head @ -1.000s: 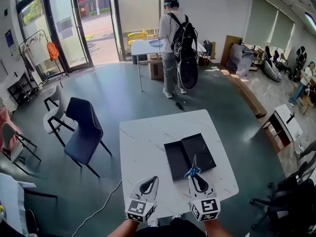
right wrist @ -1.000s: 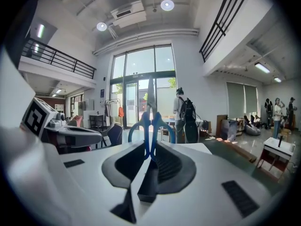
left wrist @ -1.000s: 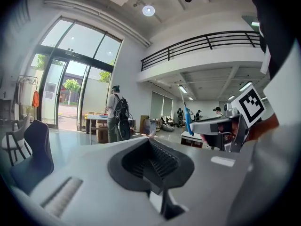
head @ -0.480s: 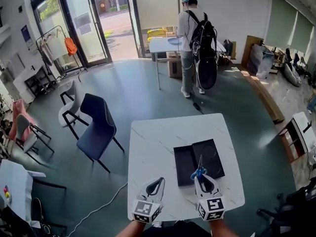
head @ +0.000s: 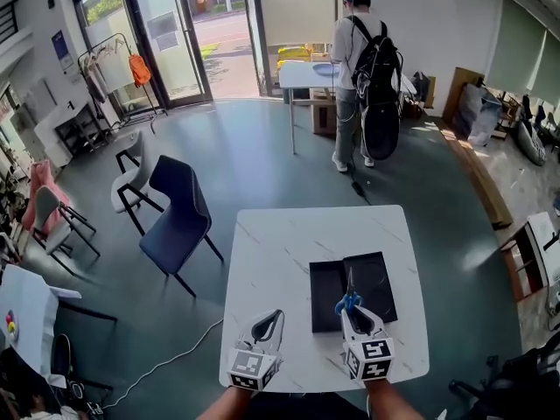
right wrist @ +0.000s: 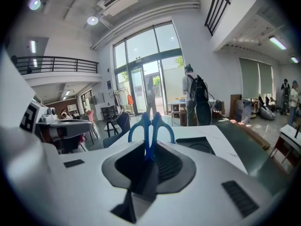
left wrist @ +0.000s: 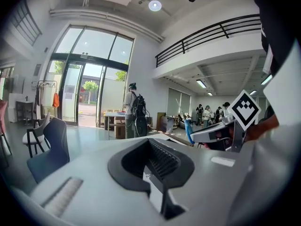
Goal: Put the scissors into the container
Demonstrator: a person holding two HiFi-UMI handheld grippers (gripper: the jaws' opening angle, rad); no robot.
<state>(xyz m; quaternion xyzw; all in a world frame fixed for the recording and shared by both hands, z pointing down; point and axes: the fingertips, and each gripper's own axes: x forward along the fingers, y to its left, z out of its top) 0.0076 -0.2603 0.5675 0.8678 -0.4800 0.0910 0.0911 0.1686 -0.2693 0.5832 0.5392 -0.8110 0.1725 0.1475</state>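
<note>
On the white marble table (head: 280, 261) lies a flat black container (head: 372, 274) made of two shallow trays. Blue-handled scissors (head: 348, 301) stand with the blade pointing away from me, over the container's near edge. My right gripper (head: 357, 315) is shut on them. In the right gripper view the scissors' handles (right wrist: 151, 125) stick up from the jaws, and the container (right wrist: 197, 145) lies just beyond. My left gripper (head: 269, 324) hovers over the table's near left part, shut and holding nothing. The left gripper view shows its jaws together and my right gripper (left wrist: 217, 132) beside it.
A dark blue chair (head: 179, 221) and a white chair (head: 131, 182) stand left of the table. A white cable (head: 166, 361) runs across the floor. A person with a black backpack (head: 372, 68) stands at a far table (head: 306, 73).
The head view has shifted, so the room sits differently in frame. My right gripper still holds the scissors at the container's near edge. The left gripper stays where it was.
</note>
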